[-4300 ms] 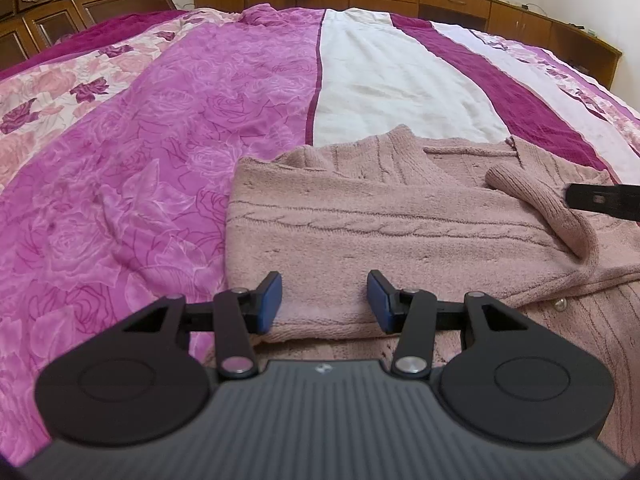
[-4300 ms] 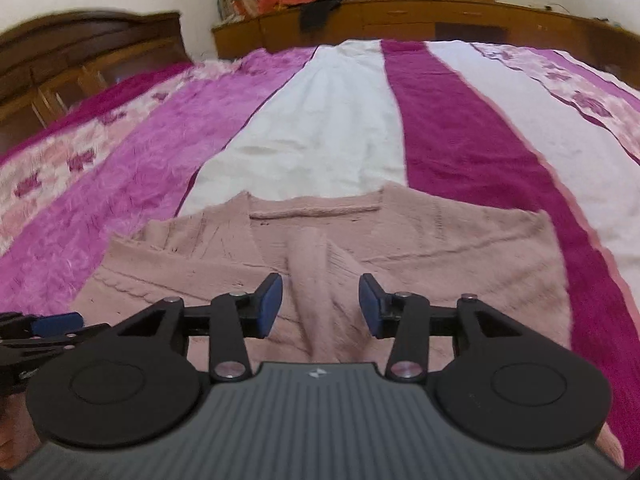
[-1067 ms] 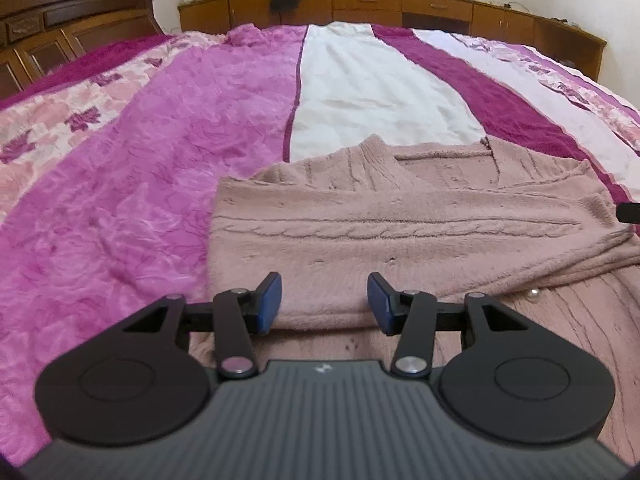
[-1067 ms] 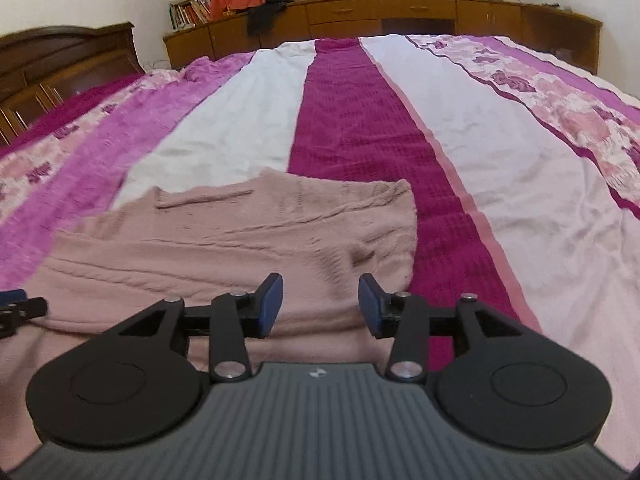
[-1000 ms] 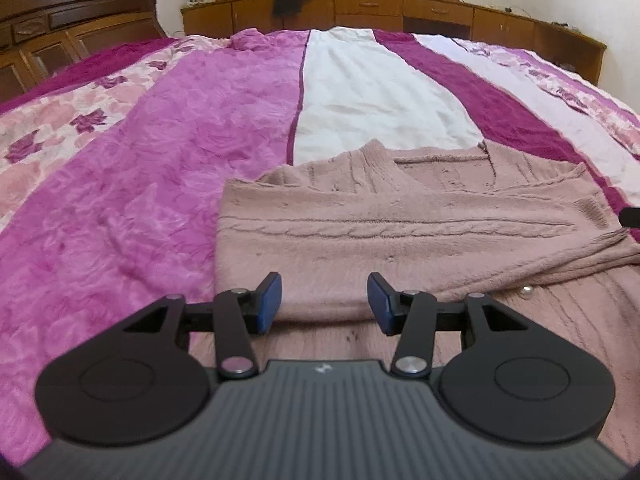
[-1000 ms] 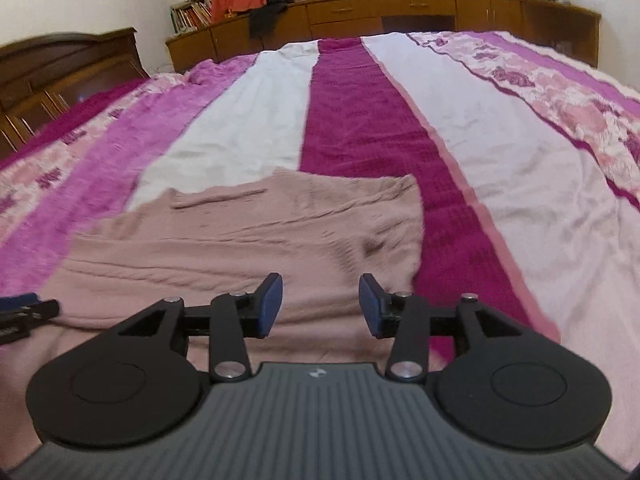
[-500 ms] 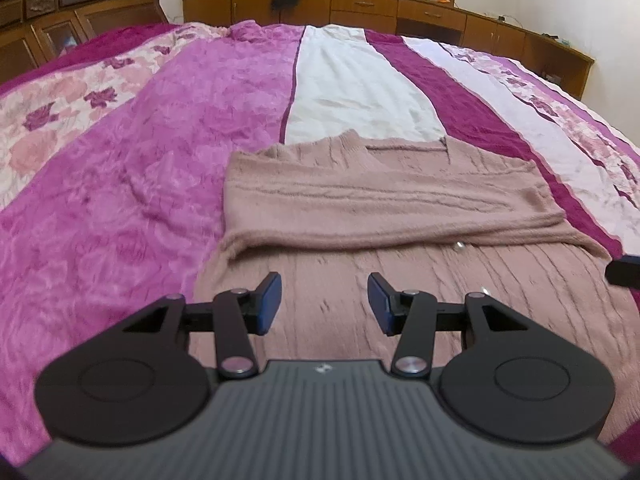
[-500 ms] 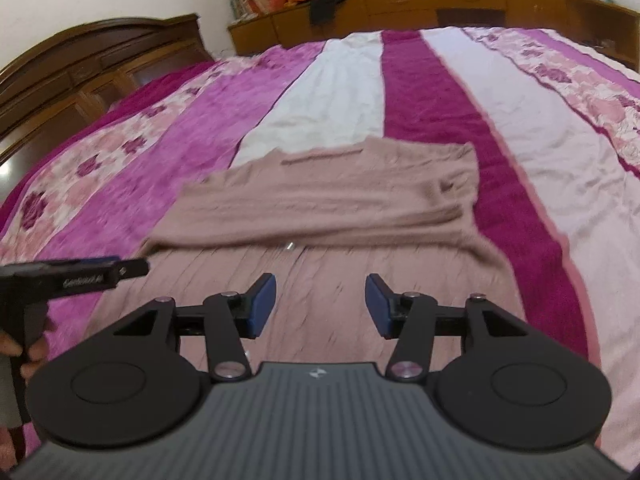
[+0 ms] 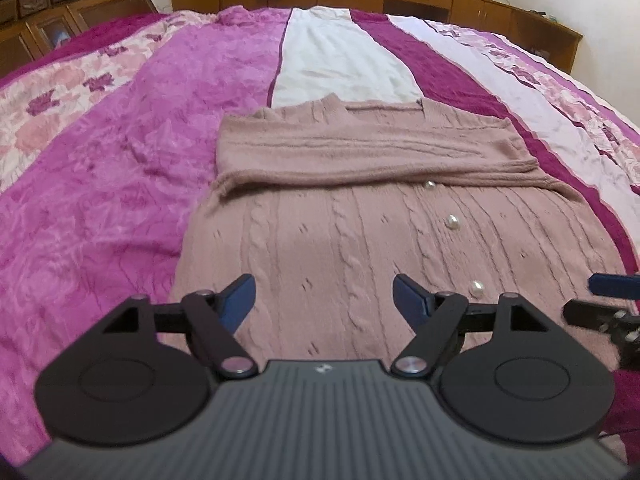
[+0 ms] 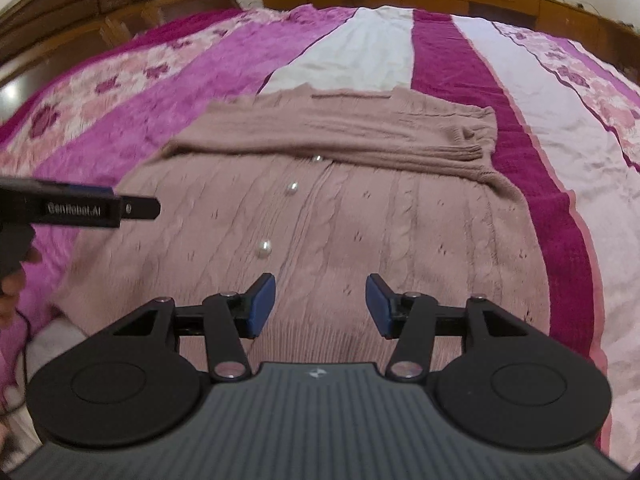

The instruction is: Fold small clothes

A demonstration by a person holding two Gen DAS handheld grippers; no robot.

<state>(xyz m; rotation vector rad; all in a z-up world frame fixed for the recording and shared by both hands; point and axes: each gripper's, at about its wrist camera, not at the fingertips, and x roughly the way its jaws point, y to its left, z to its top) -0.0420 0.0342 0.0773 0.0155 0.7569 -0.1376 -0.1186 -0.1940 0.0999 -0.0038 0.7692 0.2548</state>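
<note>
**A:** Ok so where are we? Left gripper (image 9: 324, 294) is spread wide with nothing between the jaws. They've just been opening, way wider than in the view from half a second back. Right gripper (image 10: 320, 304) is parted too and empty, with its jaws just opened a bit further over the last second. Both hang over the near, lower part of the pink cardigan (image 9: 360, 240), apparently without touching it.

**B:** Yep, and the cardigan lies flat on the bed (image 9: 120, 160), collar at the far end, both sleeves (image 9: 360, 160) folded across the chest as a band. Pearl buttons (image 9: 452, 222) run down the front below that. My guess is the next step is picking up the hem and folding it up toward the collar.

**A:** How would you do it cleanly?

**B:** One gripper per bottom corner, well apart, pinching all the knit layers. Lift both evenly, carry the hem over the sleeve band, and lay it down square with the shoulders. Chunky knit sags, so go slow or the sleeves will drag out of place.

**A:** What changed vs earlier?

**B:** About a second ago both cameras sat close up at the sleeve band. Now both have pulled back toward the hem, so the whole body and buttons show. Also the left gripper (image 10: 132, 209) now pokes into the right view from the left edge.
</note>
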